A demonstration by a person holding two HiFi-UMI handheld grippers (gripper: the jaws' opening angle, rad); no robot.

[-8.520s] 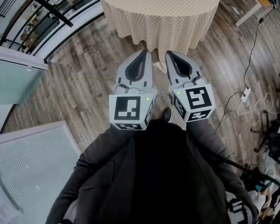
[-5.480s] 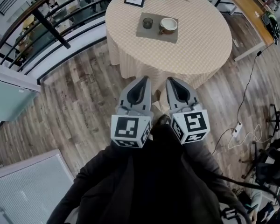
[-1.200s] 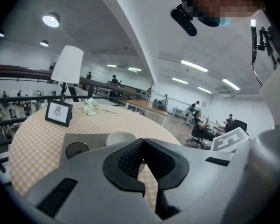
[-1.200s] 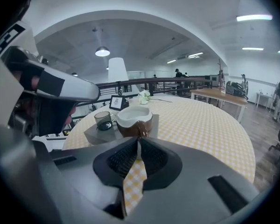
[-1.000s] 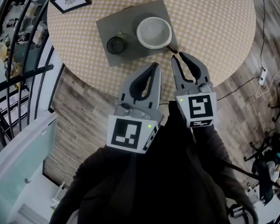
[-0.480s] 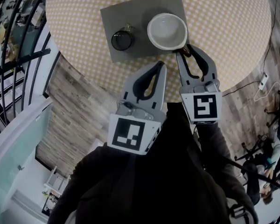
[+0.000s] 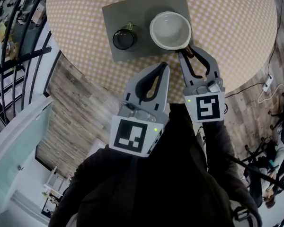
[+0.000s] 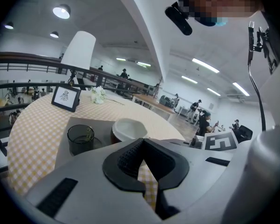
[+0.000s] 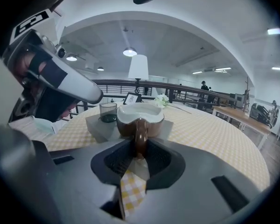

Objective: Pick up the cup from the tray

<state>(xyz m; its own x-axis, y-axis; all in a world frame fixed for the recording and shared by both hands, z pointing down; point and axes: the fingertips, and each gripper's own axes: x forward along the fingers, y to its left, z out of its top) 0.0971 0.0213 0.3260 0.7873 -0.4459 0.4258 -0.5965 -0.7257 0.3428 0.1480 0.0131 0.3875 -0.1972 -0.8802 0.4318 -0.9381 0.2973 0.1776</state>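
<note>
A brown cup (image 7: 169, 30) with a white inside stands on a grey tray (image 7: 146, 4) on the round table, its handle (image 7: 189, 51) pointing toward me. My right gripper (image 7: 190, 55) has the handle (image 9: 140, 136) between its tips; its jaws have just been closing and its pads press on the handle. The cup (image 9: 140, 113) stands on the tray (image 9: 95, 127). My left gripper (image 7: 164, 66) hovers shut and empty over the table's near edge, short of the tray (image 8: 102, 125) and left of the cup (image 8: 130, 129). Its tips (image 8: 142, 143) meet.
A dark glass (image 7: 124, 39) stands on the tray left of the cup. A framed picture (image 8: 66, 97), white flowers (image 8: 98, 94) and a lamp (image 8: 79, 50) stand at the table's far side. A black railing (image 7: 19, 32) runs to the left. The checked tablecloth (image 7: 227, 22) spreads to the right.
I have come up to the table. Over the last second the right gripper slid forward, opened, and narrowed round the cup's handle. The left gripper has barely moved.
</note>
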